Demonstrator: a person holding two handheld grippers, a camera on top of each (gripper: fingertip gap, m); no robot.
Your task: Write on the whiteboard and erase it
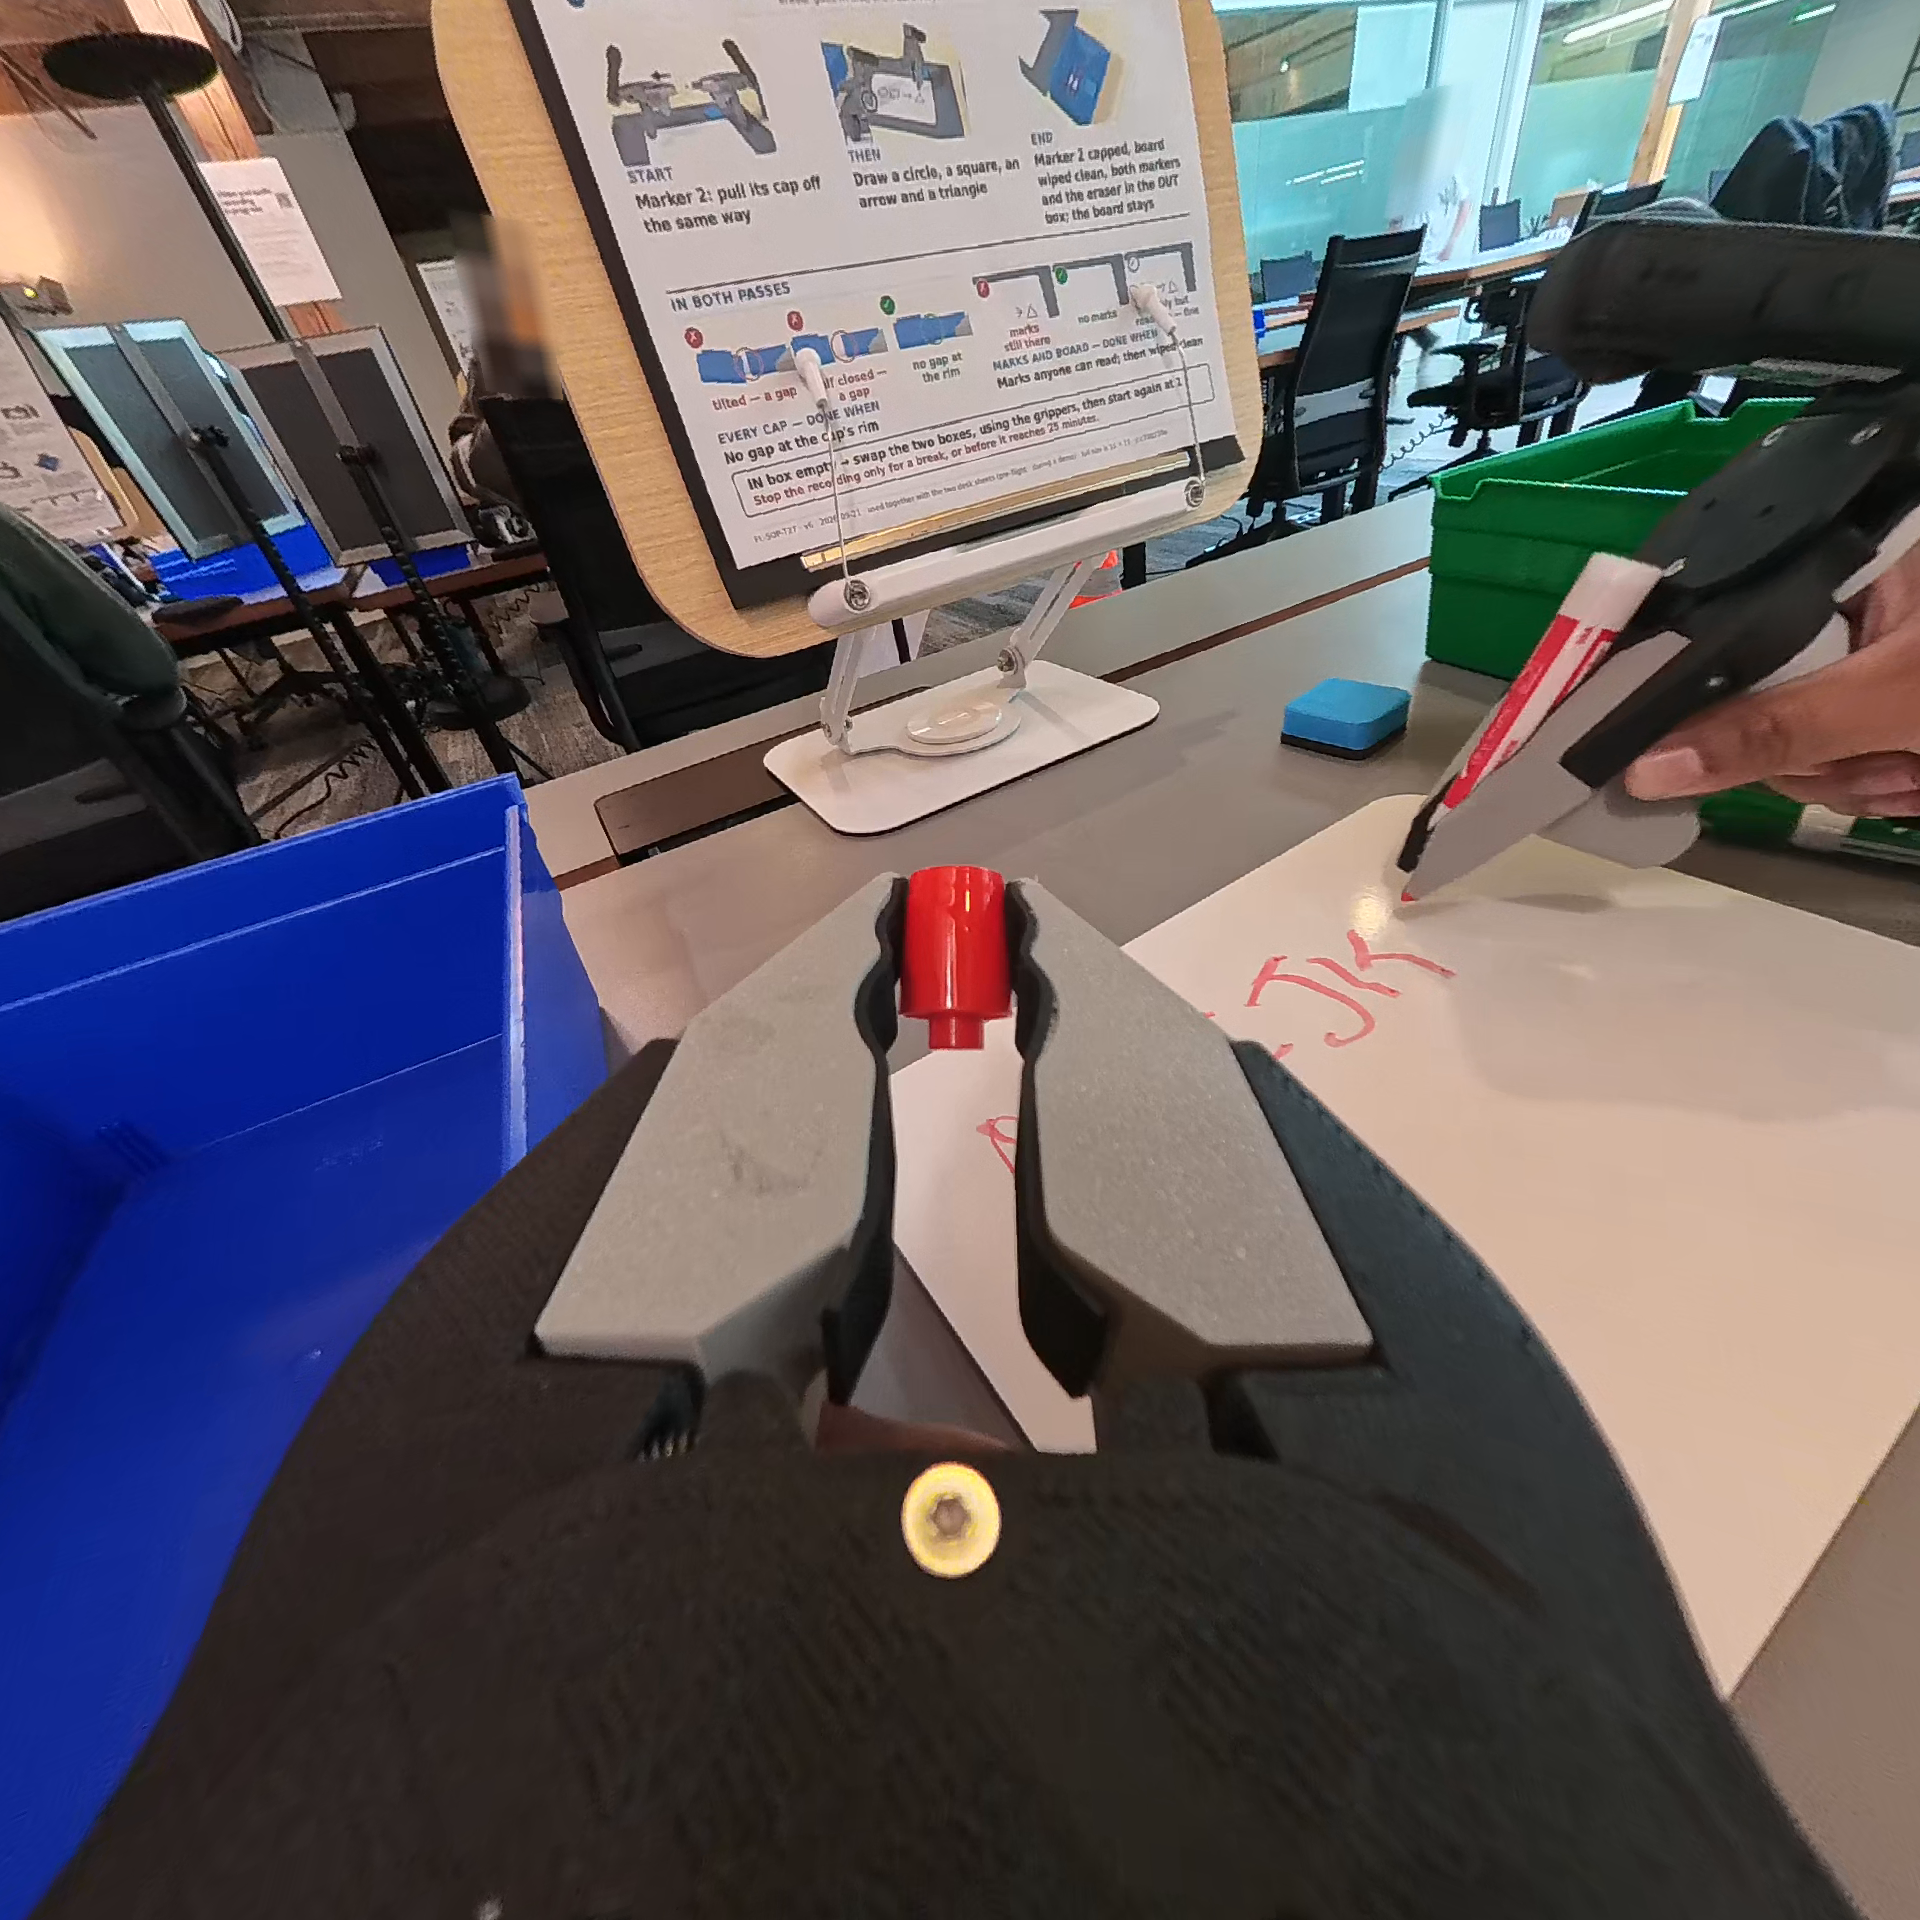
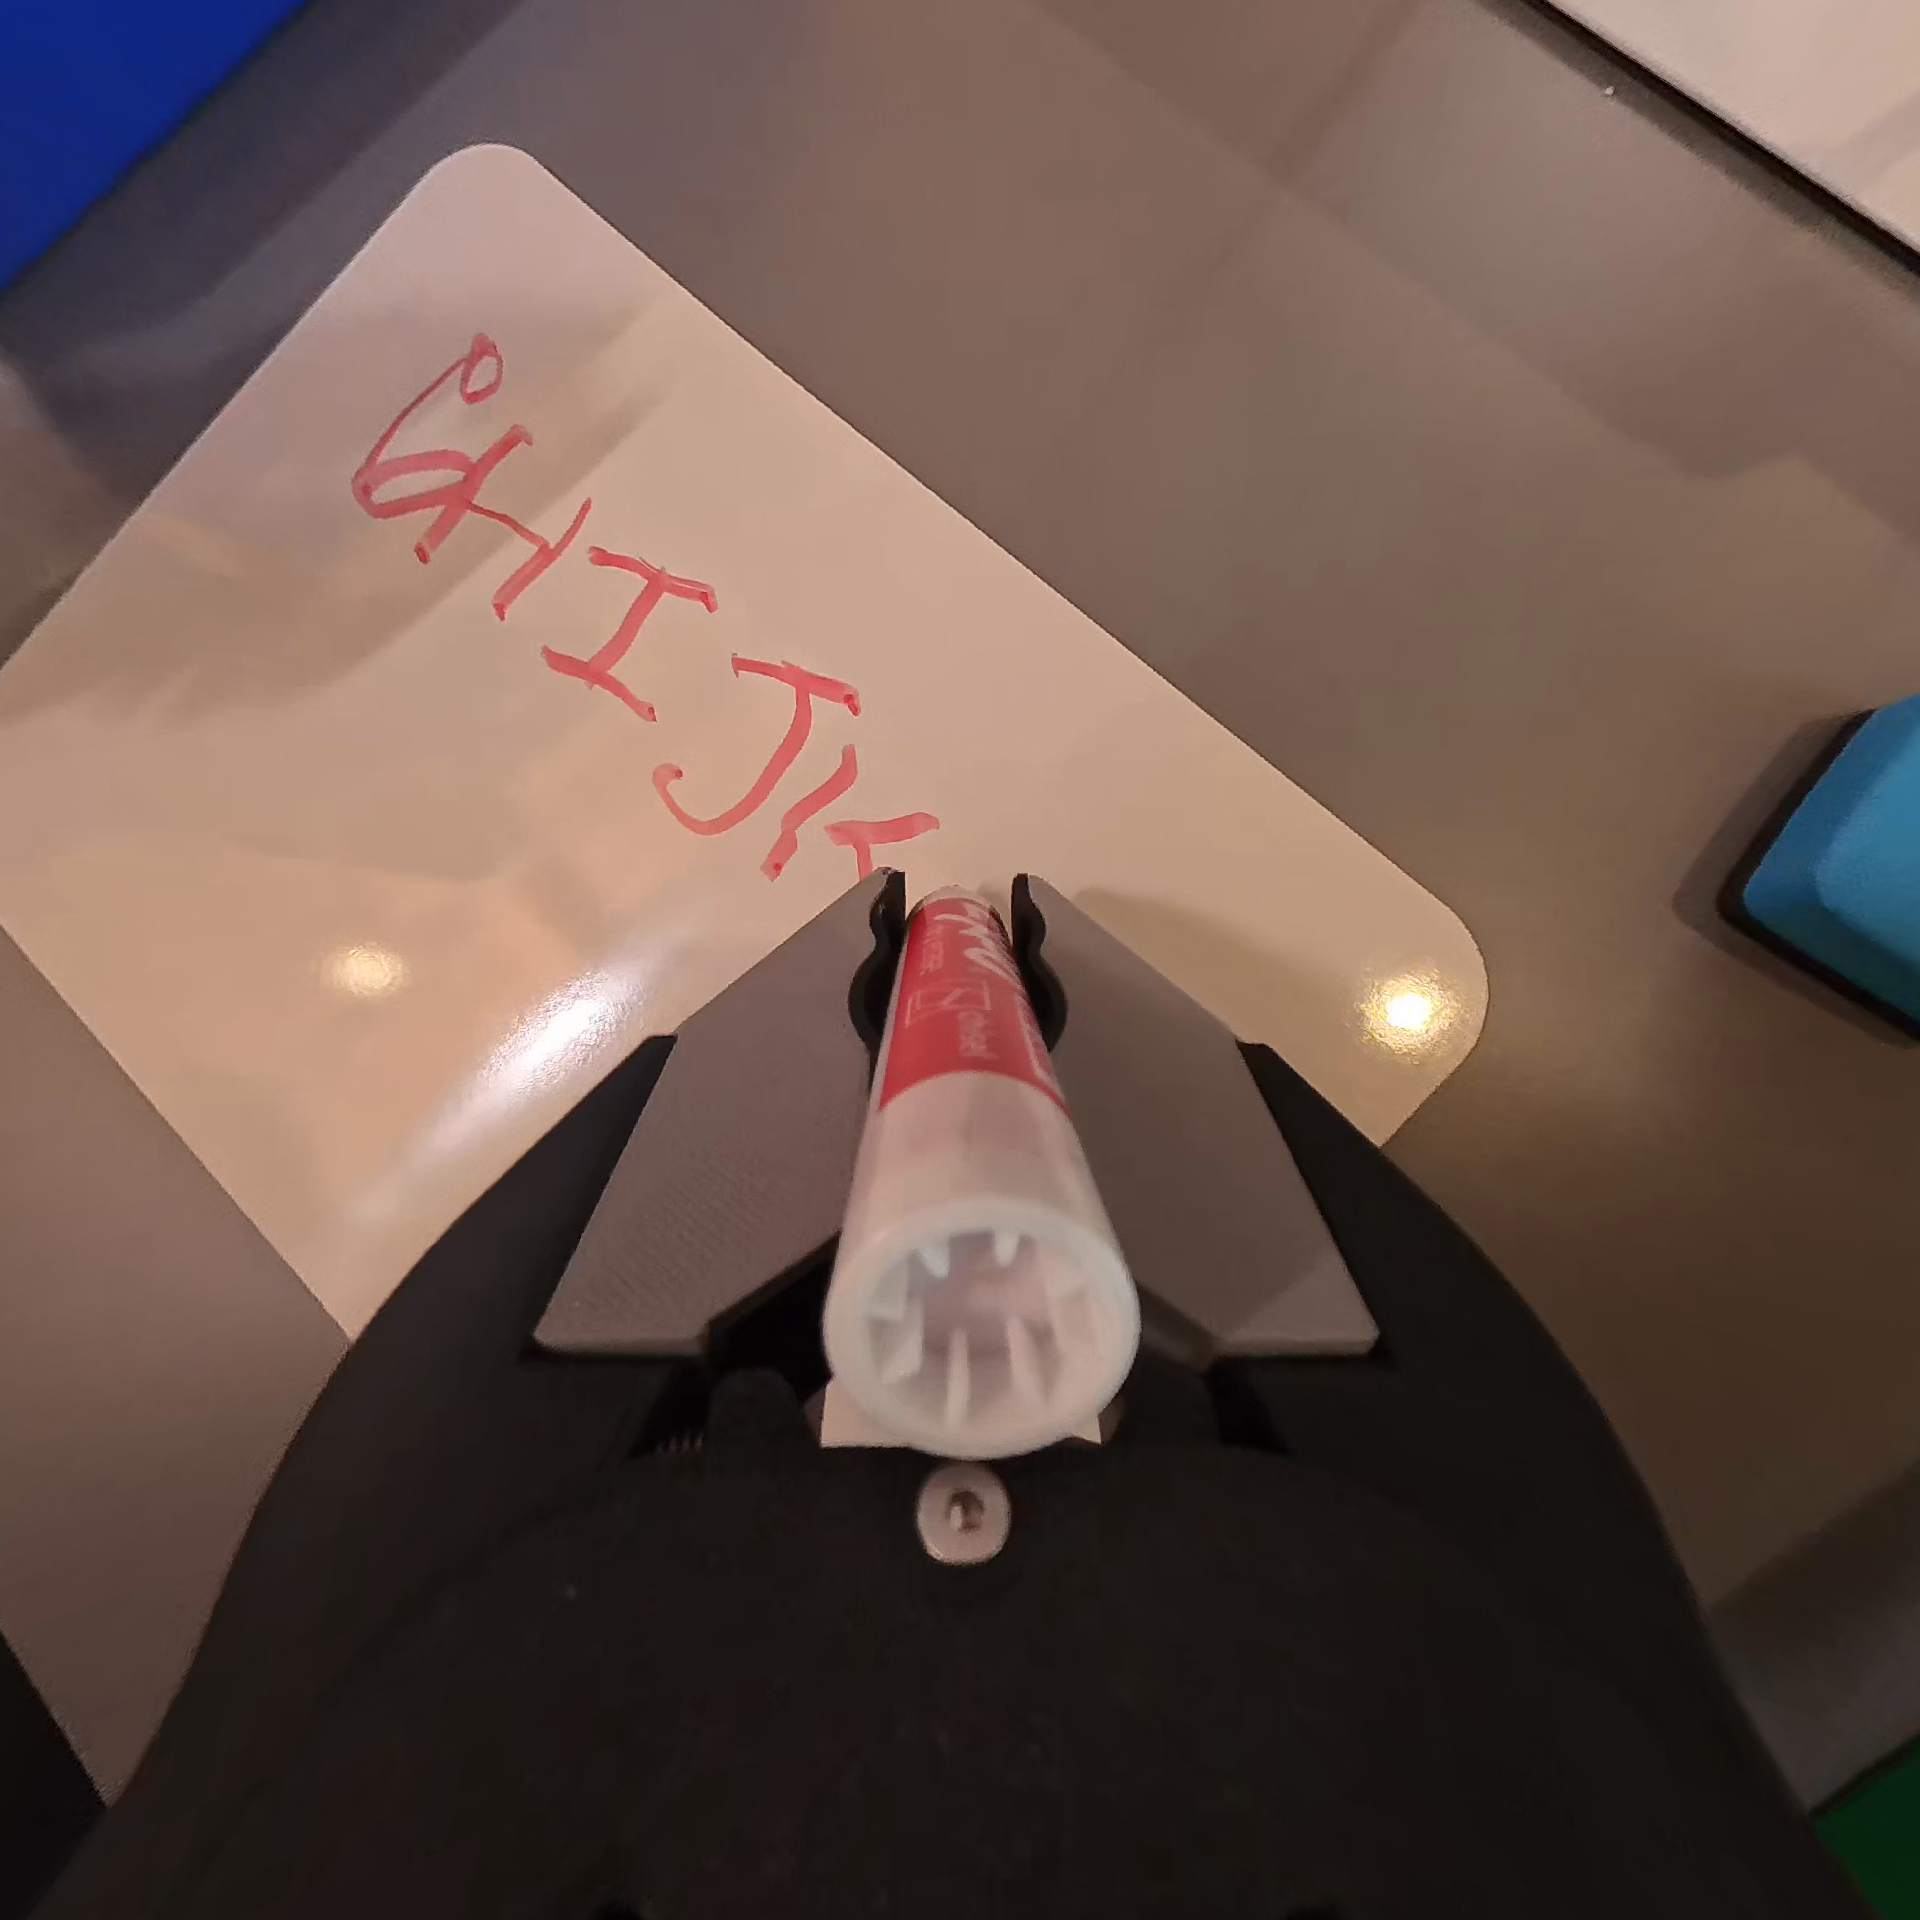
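The white whiteboard (image 1: 1558, 1195) lies flat on the grey table and also shows in the right wrist view (image 2: 312, 831). Red handwriting (image 2: 644, 623) runs along its far edge. My right gripper (image 2: 951, 883) is shut on a red marker (image 2: 966, 1039), tilted down with its tip on the board at the end of the writing. That gripper (image 1: 1423, 883) and marker (image 1: 1527, 707) also show in the left wrist view, held by a hand. My left gripper (image 1: 956, 894) is shut on the red marker cap (image 1: 954, 956), held above the board's left end.
A blue eraser (image 1: 1345, 712) lies on the table beyond the board; it also shows in the right wrist view (image 2: 1849, 862). A blue bin (image 1: 260, 1091) stands left, a green bin (image 1: 1558, 540) right. An instruction sheet on a stand (image 1: 883, 312) stands behind. The left gripper's tips are roughly 20 centimeters from the right gripper's.
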